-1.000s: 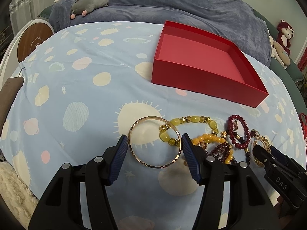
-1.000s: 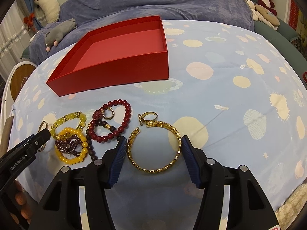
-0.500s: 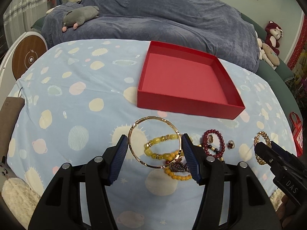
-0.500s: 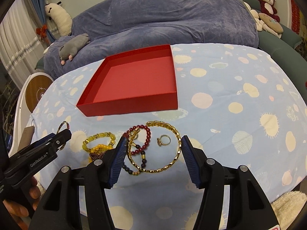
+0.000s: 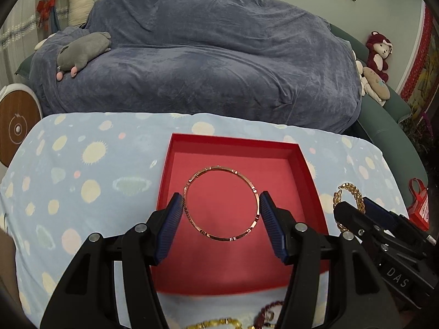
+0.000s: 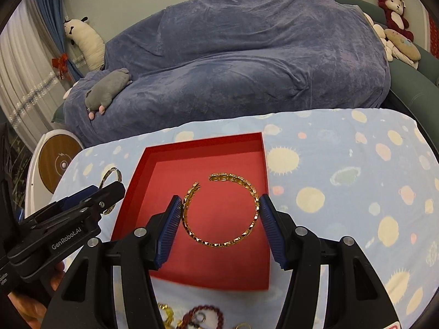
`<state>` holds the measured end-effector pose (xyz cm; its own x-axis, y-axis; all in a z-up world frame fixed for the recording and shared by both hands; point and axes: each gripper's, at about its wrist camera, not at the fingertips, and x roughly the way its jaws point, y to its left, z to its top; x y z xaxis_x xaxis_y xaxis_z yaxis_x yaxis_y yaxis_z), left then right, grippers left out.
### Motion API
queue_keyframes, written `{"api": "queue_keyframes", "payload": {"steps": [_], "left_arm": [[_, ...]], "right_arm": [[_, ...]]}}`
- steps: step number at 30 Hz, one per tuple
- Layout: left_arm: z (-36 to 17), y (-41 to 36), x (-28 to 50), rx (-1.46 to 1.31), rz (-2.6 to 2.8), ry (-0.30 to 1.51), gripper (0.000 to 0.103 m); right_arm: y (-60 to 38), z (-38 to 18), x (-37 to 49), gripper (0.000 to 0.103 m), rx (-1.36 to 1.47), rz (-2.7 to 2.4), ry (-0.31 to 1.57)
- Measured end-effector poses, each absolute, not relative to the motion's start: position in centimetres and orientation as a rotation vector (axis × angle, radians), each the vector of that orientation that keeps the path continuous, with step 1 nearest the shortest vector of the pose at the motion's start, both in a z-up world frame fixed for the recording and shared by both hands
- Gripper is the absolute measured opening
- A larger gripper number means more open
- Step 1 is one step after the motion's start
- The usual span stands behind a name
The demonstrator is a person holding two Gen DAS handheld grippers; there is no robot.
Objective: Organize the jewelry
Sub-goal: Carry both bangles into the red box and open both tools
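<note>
My left gripper (image 5: 221, 210) is shut on a thin rose-gold bangle (image 5: 192, 219) and holds it above the open red box (image 5: 308, 170). My right gripper (image 6: 219, 211) is shut on a gold chain-link cuff bracelet (image 6: 248, 187) and holds it above the same red box (image 6: 137, 170). The right gripper with the cuff shows at the right of the left wrist view (image 5: 354, 200). The left gripper with the bangle shows at the left of the right wrist view (image 6: 109, 189). Both pieces hang in the air over the box.
Beaded bracelets lie on the blue patterned cloth at the near edge, yellow ones (image 5: 216, 323) and dark red ones (image 6: 204, 311). A sofa under a blue blanket (image 5: 205, 63) stands behind the table. A round white and wood object (image 5: 16, 128) is at the left.
Both grippers have risen from the cloth and moved forward with their bracelets, from over the jewelry pile to above the red box.
</note>
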<state>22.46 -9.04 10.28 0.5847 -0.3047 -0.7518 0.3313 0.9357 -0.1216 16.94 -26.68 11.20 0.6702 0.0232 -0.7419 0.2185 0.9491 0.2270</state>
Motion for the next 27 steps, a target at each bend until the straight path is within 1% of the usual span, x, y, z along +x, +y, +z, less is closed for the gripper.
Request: {"api": "queue_keyframes", "payload": {"steps": [6,10,17,27], "left_arm": [[6.6,-11.5,28.7,0.058,-0.346,0.947,0.055],[4.5,-12.3,31.0,0.075,-0.334,0.977,0.055],[2.2,-12.8,33.1,0.102,-0.335,1.026,0.055],[0.5,-13.0,34.2,0.127,-0.323,1.051,0.055]], "right_arm": [[-27.7,8.6,23.6,0.056,0.286,-0.115,0.887],[-27.6,6.5,26.5,0.056,0.256,-0.111,0.930],[-28.0,3.4,29.2,0.056,0.263,-0.109,1.003],[-27.8,2.0,30.5,0.057,0.247,-0.096,1.040]]}}
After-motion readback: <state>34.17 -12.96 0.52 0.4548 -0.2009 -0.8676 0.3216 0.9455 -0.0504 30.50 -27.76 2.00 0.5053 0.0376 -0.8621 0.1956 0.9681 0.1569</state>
